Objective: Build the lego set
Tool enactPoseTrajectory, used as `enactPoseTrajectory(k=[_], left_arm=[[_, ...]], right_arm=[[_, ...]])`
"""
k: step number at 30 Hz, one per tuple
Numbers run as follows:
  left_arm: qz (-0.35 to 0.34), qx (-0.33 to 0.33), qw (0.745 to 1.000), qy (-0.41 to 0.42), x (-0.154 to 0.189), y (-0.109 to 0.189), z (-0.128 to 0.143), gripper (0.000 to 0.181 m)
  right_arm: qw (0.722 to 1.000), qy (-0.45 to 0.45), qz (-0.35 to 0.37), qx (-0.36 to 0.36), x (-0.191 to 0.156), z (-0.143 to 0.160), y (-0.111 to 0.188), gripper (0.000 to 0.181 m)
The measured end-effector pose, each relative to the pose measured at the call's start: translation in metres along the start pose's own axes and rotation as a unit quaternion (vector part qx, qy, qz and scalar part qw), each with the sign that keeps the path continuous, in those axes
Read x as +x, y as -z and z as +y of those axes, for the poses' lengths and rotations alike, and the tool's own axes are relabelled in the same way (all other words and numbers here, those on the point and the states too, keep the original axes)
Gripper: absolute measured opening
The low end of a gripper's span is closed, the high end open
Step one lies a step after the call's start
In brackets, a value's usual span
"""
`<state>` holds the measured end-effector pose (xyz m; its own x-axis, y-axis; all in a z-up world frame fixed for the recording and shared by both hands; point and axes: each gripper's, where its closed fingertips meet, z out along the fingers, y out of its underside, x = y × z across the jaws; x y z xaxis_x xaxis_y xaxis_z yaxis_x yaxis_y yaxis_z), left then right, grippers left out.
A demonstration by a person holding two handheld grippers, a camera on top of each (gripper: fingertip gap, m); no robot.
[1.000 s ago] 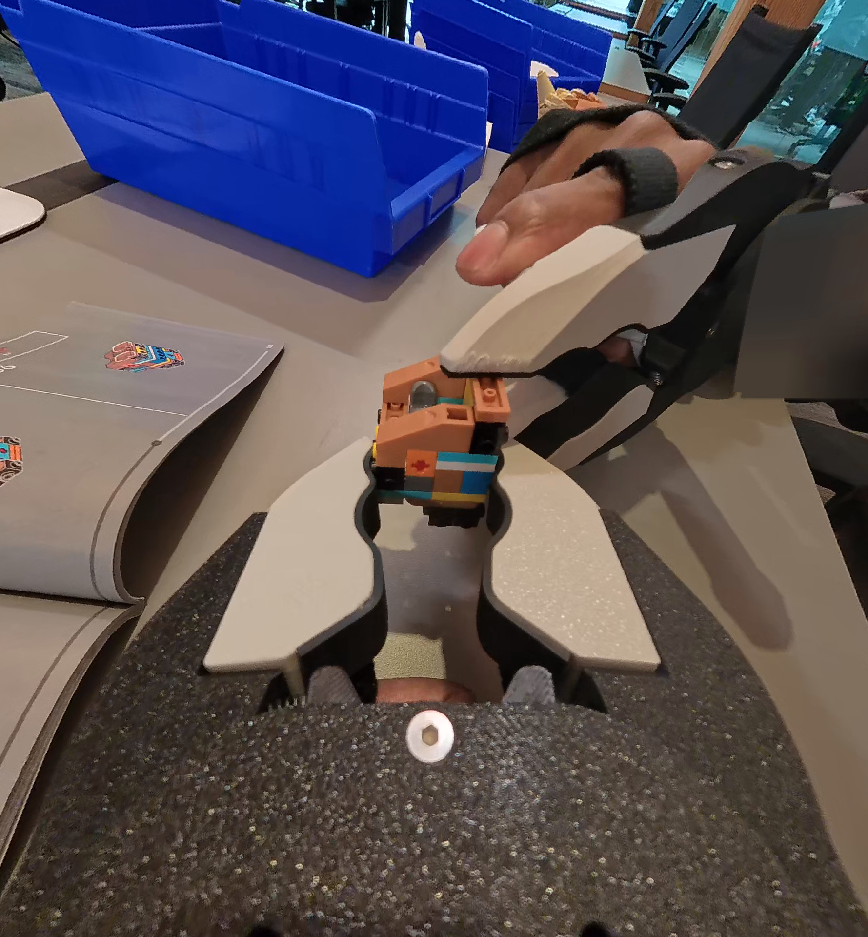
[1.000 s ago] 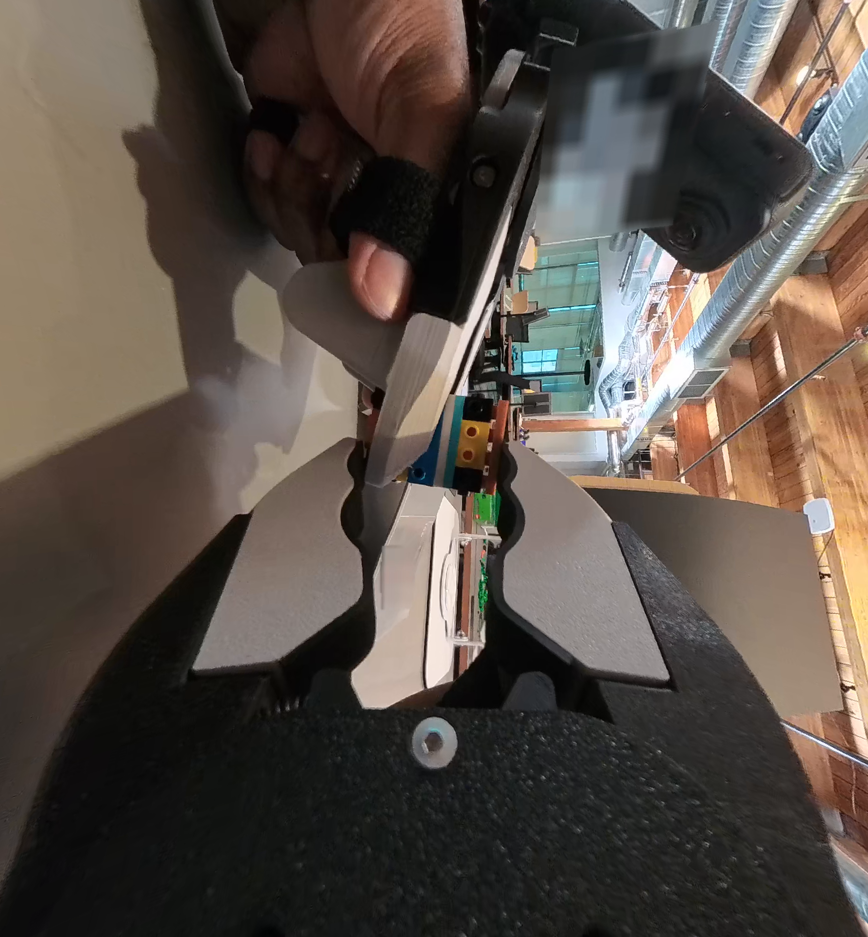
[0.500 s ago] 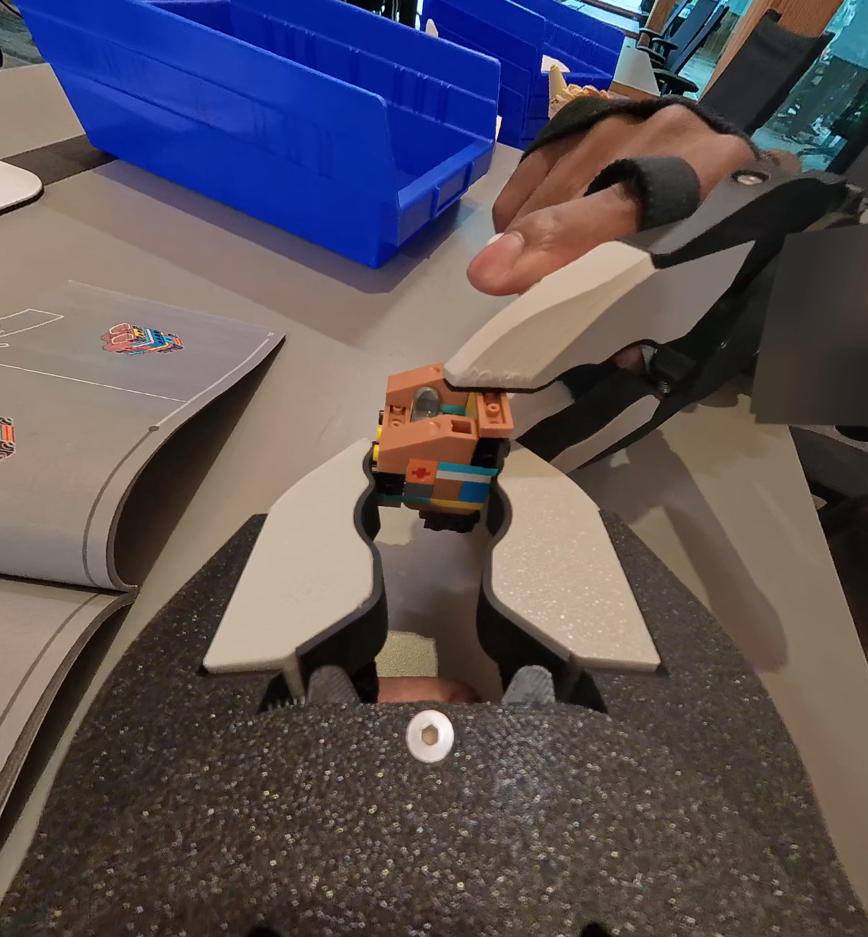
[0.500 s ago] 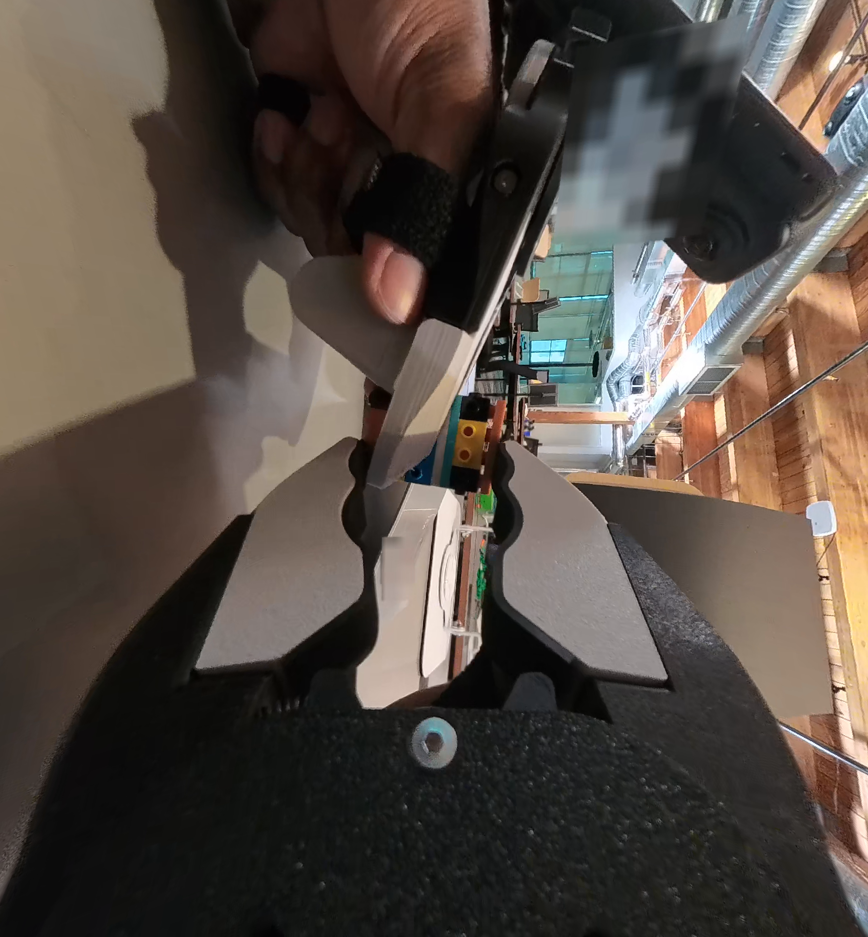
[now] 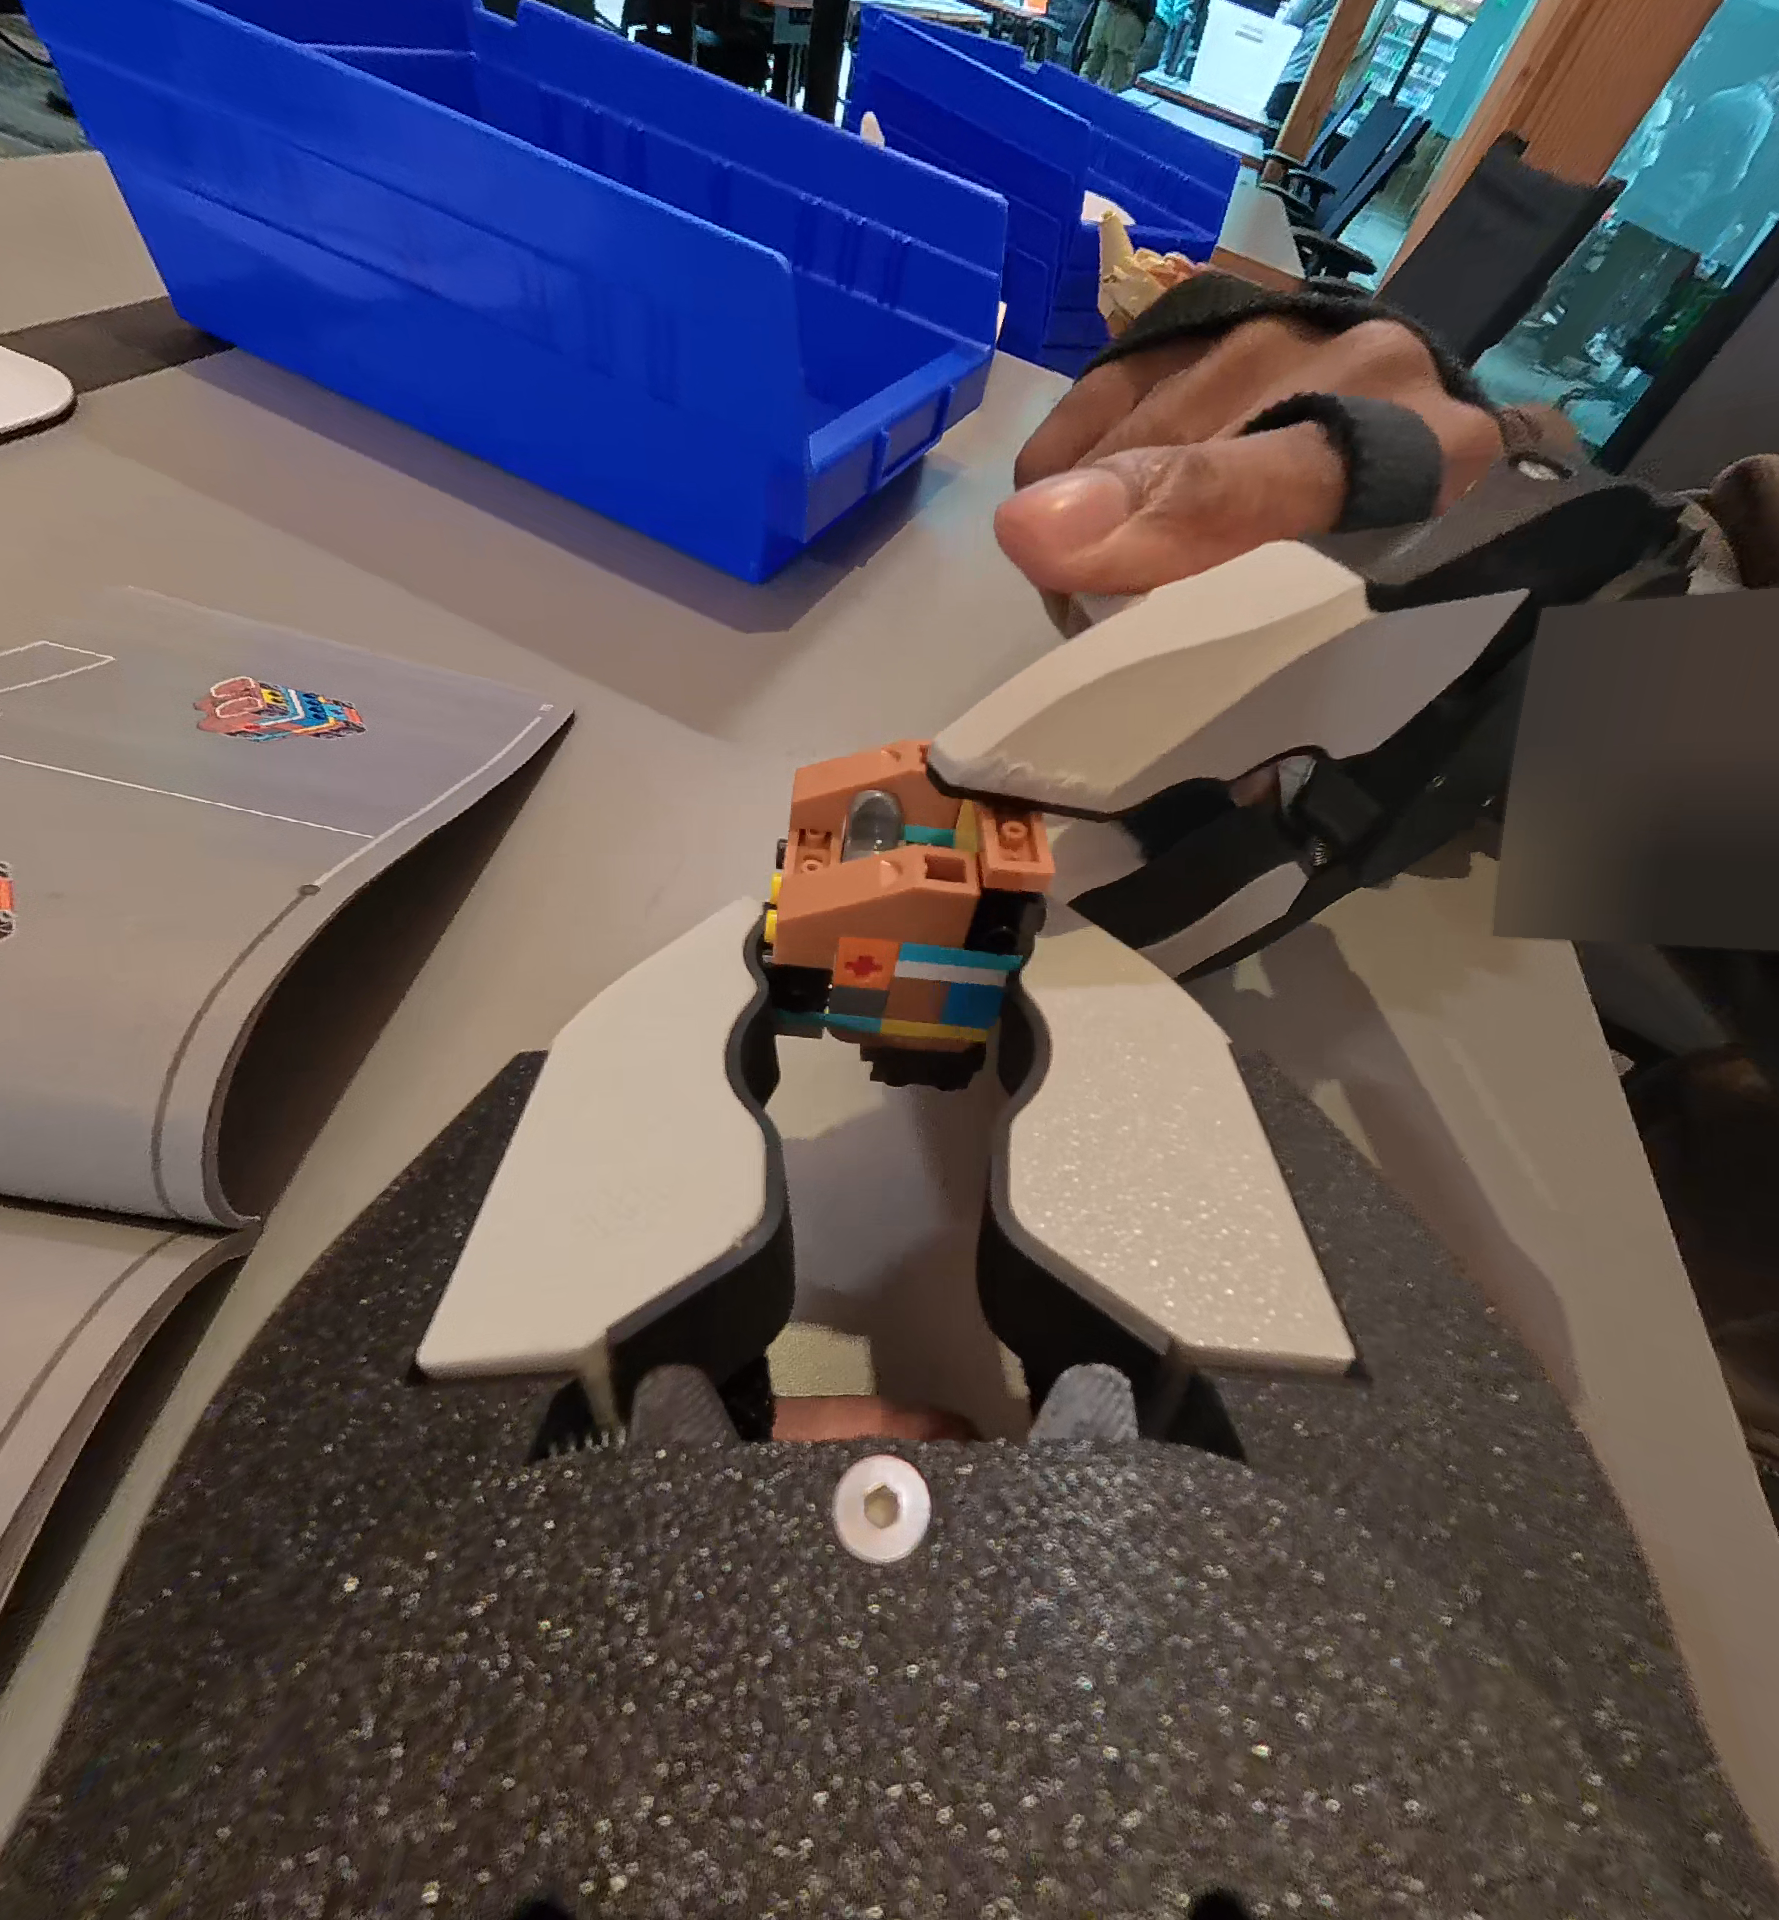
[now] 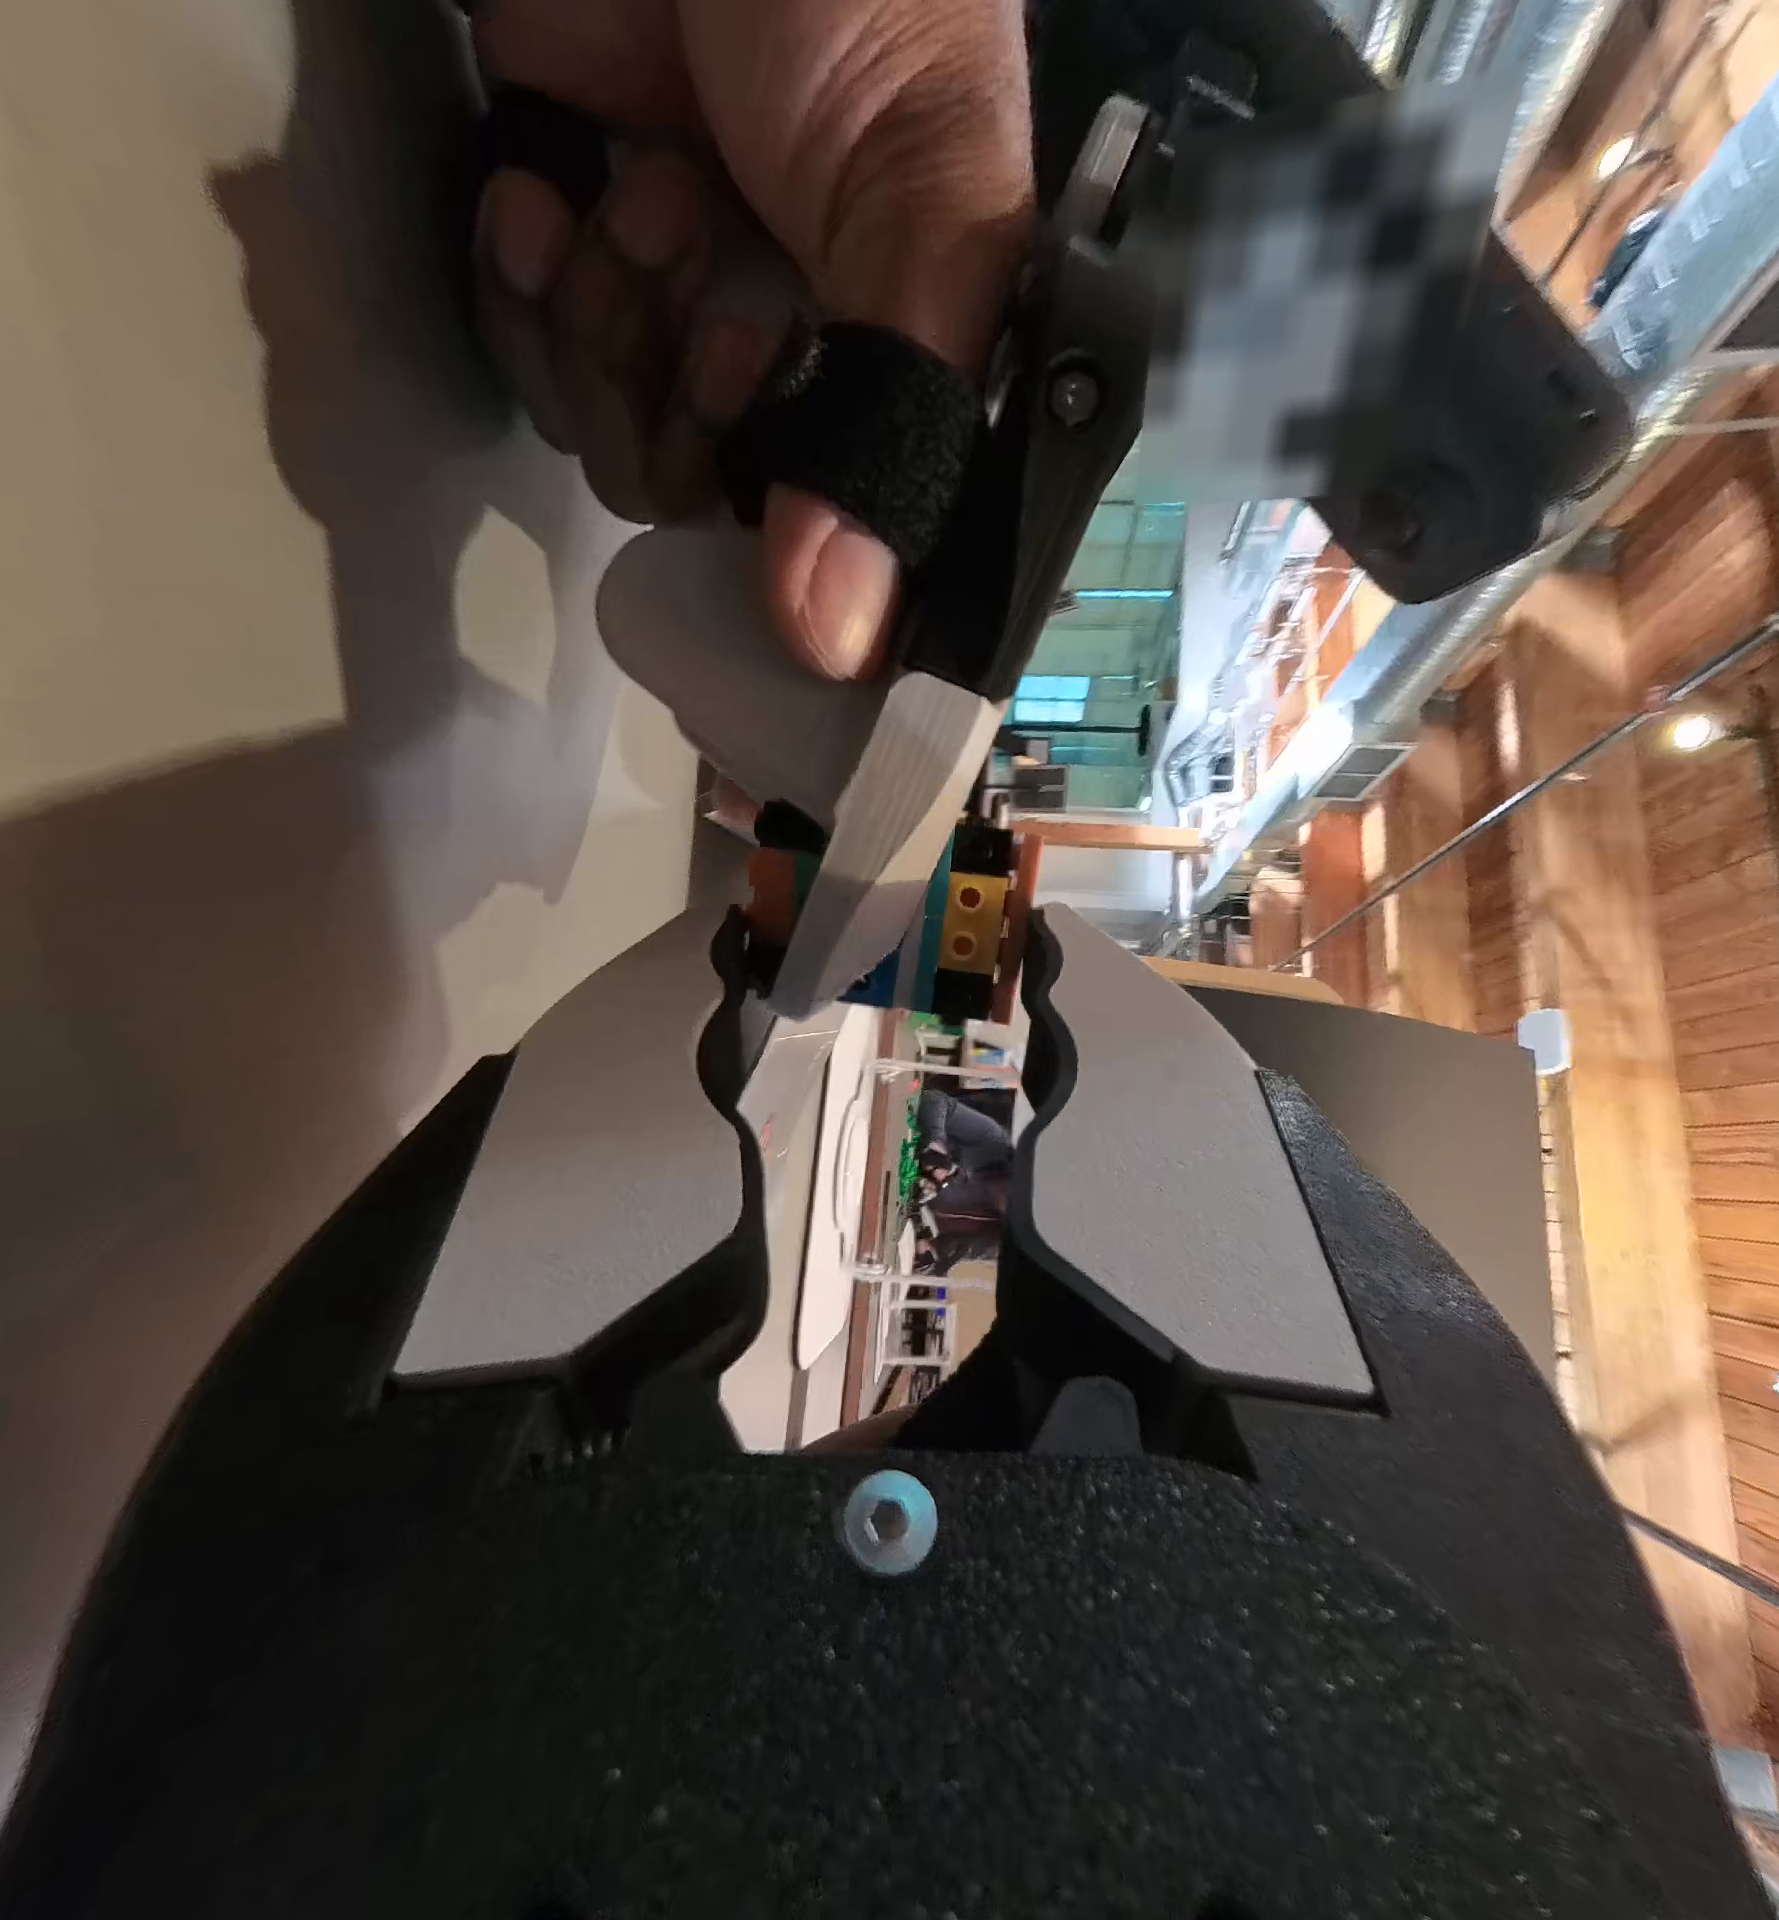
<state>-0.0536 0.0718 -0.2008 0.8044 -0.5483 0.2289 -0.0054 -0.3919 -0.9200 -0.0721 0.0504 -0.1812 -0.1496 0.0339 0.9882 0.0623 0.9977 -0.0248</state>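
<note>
1. The grey table (image 5: 968,665) carries two blue bins (image 5: 511,260) at the back and an open instruction booklet (image 5: 168,852) to your left; the model is not resting on it.
2. Your left gripper (image 5: 890,966) holds the lego model (image 5: 900,914) clear of the table, its jaws clenched on the model's lower sides.
3. Your right gripper (image 6: 880,935) comes in turned on its side. One finger lies on the model's tan roof, the other against its far side, so its jaws look closed on the model from top to bottom.
4. The model looks nearly complete: tan sloped top, clear dome, striped band, dark underside.
5. You seem to be at a pressing step, seating the tan roof pieces.
6. Next, I judge you should squeeze squarely with the right while the left keeps firm, then release the right and check the roof sits flush.
</note>
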Motion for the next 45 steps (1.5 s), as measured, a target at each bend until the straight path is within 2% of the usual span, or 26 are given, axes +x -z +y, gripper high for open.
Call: enactPoseTrajectory(k=[9,12,15,30,37,45], left_arm=[[0.001,0.012,1.0,0.005,-0.002,0.003,-0.003,0.04],[0.003,0.013,1.0,0.007,-0.002,0.003,-0.004,0.04],[0.007,0.014,1.0,0.016,-0.002,0.003,-0.004,0.04],[0.005,-0.002,1.0,0.03,-0.001,0.002,0.001,0.04],[0.009,0.018,0.999,0.025,-0.002,0.004,-0.005,0.04],[0.003,0.009,1.0,0.023,-0.003,0.003,-0.003,0.04]], right_arm=[[0.999,-0.037,0.019,0.008,0.009,0.003,0.001,0.062],[0.999,-0.034,0.019,0.009,0.008,0.002,0.001,0.06],[0.999,-0.025,0.018,0.012,0.005,0.001,0.001,0.05],[0.999,-0.04,-0.009,0.012,-0.001,0.001,0.002,0.048],[0.998,-0.049,0.017,0.018,0.005,0.002,0.001,0.049],[0.997,-0.067,0.016,0.025,0.007,-0.002,0.001,0.071]])
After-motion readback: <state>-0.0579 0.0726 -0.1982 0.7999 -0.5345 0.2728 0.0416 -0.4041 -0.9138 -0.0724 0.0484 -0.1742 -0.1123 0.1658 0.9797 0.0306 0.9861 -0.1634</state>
